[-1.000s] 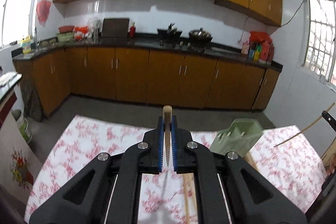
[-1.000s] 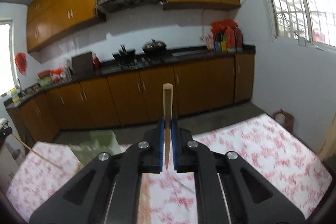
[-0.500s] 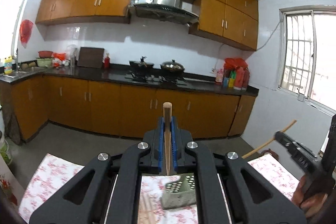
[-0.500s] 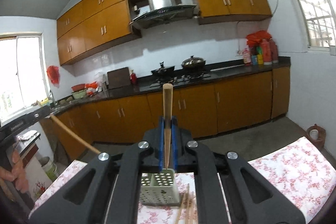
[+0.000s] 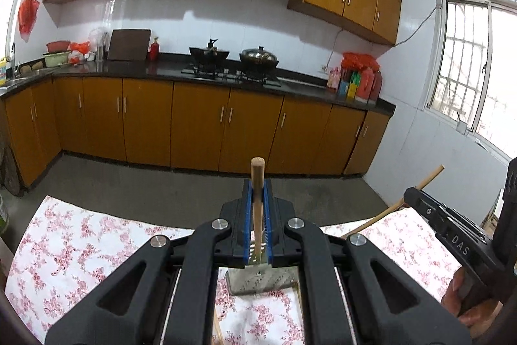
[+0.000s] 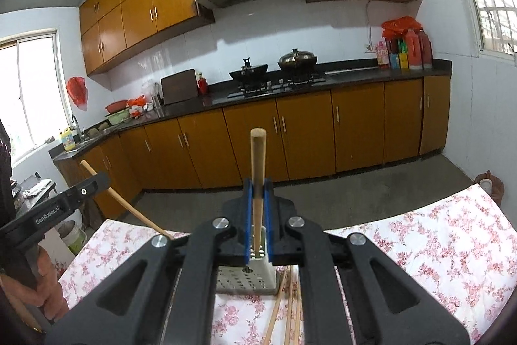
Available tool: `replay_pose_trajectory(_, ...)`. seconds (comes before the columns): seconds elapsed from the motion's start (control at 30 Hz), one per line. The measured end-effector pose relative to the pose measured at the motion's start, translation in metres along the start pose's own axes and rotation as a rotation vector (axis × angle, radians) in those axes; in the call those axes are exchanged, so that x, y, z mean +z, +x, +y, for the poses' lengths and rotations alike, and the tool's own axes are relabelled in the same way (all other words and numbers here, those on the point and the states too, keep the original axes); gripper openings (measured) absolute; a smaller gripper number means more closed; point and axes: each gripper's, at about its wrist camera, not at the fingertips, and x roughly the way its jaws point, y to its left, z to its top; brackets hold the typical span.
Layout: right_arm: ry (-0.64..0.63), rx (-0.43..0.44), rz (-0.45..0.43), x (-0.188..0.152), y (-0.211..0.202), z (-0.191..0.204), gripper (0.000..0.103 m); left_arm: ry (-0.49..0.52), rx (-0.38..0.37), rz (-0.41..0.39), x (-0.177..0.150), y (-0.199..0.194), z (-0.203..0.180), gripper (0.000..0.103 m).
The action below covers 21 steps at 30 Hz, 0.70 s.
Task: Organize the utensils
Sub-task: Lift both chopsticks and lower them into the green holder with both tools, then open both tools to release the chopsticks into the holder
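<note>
Left wrist view: the left black two-finger gripper with blue pads (image 5: pixel 257 209) is closed to a narrow slit on a round, light wooden chopstick (image 5: pixel 257 183), which stands upright between the pads with its blunt end above the fingertips; below and beyond the fingers a pale green perforated plastic utensil holder (image 5: pixel 261 280) stands on the white tablecloth printed with pink flowers (image 5: pixel 80 248); at the right edge the right black gripper (image 5: pixel 416 194) appears from the side, a second wooden chopstick (image 5: pixel 429 177) passing through it at a slant, its lower end reaching down toward the holder.

Right wrist view: the right gripper (image 6: pixel 257 209) is likewise nearly closed, its blue pads clamped on the second chopstick (image 6: pixel 257 157), held upright with the lower end just above or inside the mouth of the utensil holder (image 6: pixel 248 280), which of the two cannot be told; several loose wooden chopsticks (image 6: pixel 284 306) lie on the tablecloth (image 6: pixel 436 241) just beside the holder's right side, partly hidden by the gripper body; at the left edge the left gripper (image 6: pixel 97 180) is seen side-on with its chopstick (image 6: pixel 129 209) slanting down toward the holder.

Background: orange-brown wooden kitchen cabinets (image 5: pixel 200 122) under a black countertop (image 6: pixel 355 76).
</note>
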Motion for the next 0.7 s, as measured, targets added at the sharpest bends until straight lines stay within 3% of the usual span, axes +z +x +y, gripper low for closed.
replay_pose_trajectory(0.23, 0.015, -0.017, -0.031, 0.0, -0.013, -0.001, 0.017, -0.026, -0.004, -0.016, 0.004, -0.014, 0.007, 0.009)
replay_pose_trajectory(0.37, 0.017, -0.045, -0.073, 0.0, -0.034, -0.007, 0.023, -0.058, -0.004, -0.045, 0.007, -0.027, 0.015, 0.025)
replay_pose_trajectory(0.47, 0.027, -0.079, -0.079, -0.008, -0.051, -0.02, 0.025, -0.079, 0.003, -0.072, 0.005, -0.045, 0.027, 0.026)
replay_pose_trajectory(0.57, 0.027, -0.124, -0.065, -0.024, -0.061, -0.033, 0.027, -0.087, 0.043, -0.082, -0.005, -0.059, 0.041, 0.026)
replay_pose_trajectory(0.7, 0.034, -0.184, 0.031, -0.065, -0.058, -0.055, 0.027, -0.089, 0.118, -0.05, -0.034, -0.066, 0.063, 0.026)
